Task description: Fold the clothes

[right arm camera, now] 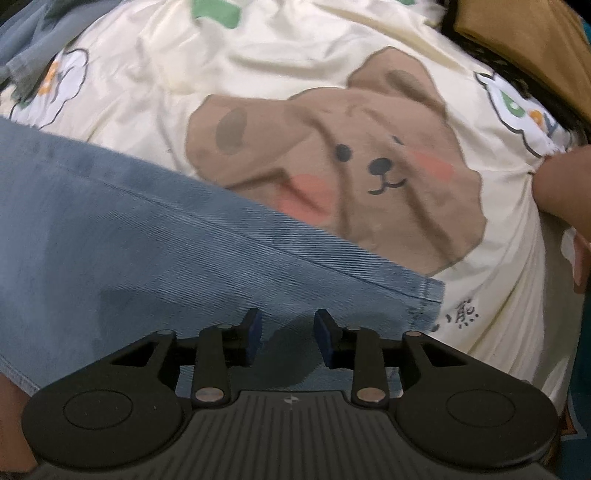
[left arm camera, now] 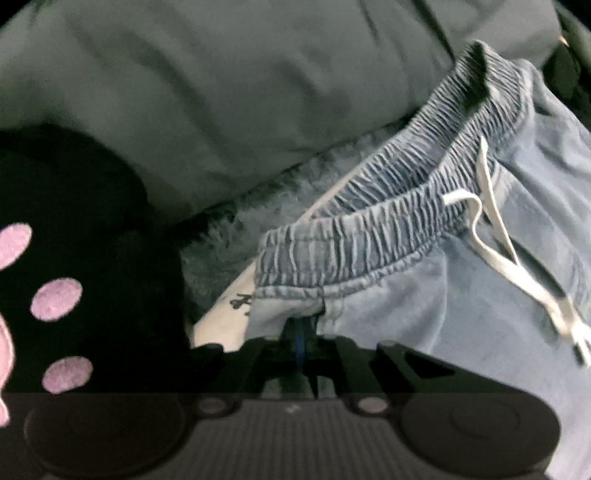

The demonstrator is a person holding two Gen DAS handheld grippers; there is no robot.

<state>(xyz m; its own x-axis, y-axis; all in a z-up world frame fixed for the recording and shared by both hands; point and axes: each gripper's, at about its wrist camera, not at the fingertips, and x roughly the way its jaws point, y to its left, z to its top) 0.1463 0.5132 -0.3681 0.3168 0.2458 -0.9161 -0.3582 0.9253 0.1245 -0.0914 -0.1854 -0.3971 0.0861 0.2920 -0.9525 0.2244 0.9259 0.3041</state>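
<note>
In the left wrist view, the left gripper (left arm camera: pixel 301 343) is pinched closed on the blue denim trousers (left arm camera: pixel 424 295) just below the elastic waistband (left arm camera: pixel 373 229), its blue pads pressed together with cloth between them. A white drawstring (left arm camera: pixel 495 236) hangs from the waistband down over the front of the trousers. To the left of the gripper lies a black garment with pink dots (left arm camera: pixel 59 299). Under the waistband edge a strip of cream fabric with dark printed characters shows. Beyond that is a fuzzy grey-blue blanket (left arm camera: pixel 258 206), and farther back a smooth grey-green cloth (left arm camera: pixel 221 85) fills the top of the view.

In the right wrist view, the right gripper (right arm camera: pixel 287 336) hangs with its jaws apart and nothing between them, right over the hem end of a denim trouser leg (right arm camera: pixel 147 240). The leg lies across a cream bedsheet with a brown bear print (right arm camera: pixel 332 162). At the right edge, part of a person's hand (right arm camera: pixel 561 184) rests against the sheet. Farther off, cloud-shaped prints dot the sheet, and a brown object (right arm camera: pixel 517 33) sits in the top right corner.
</note>
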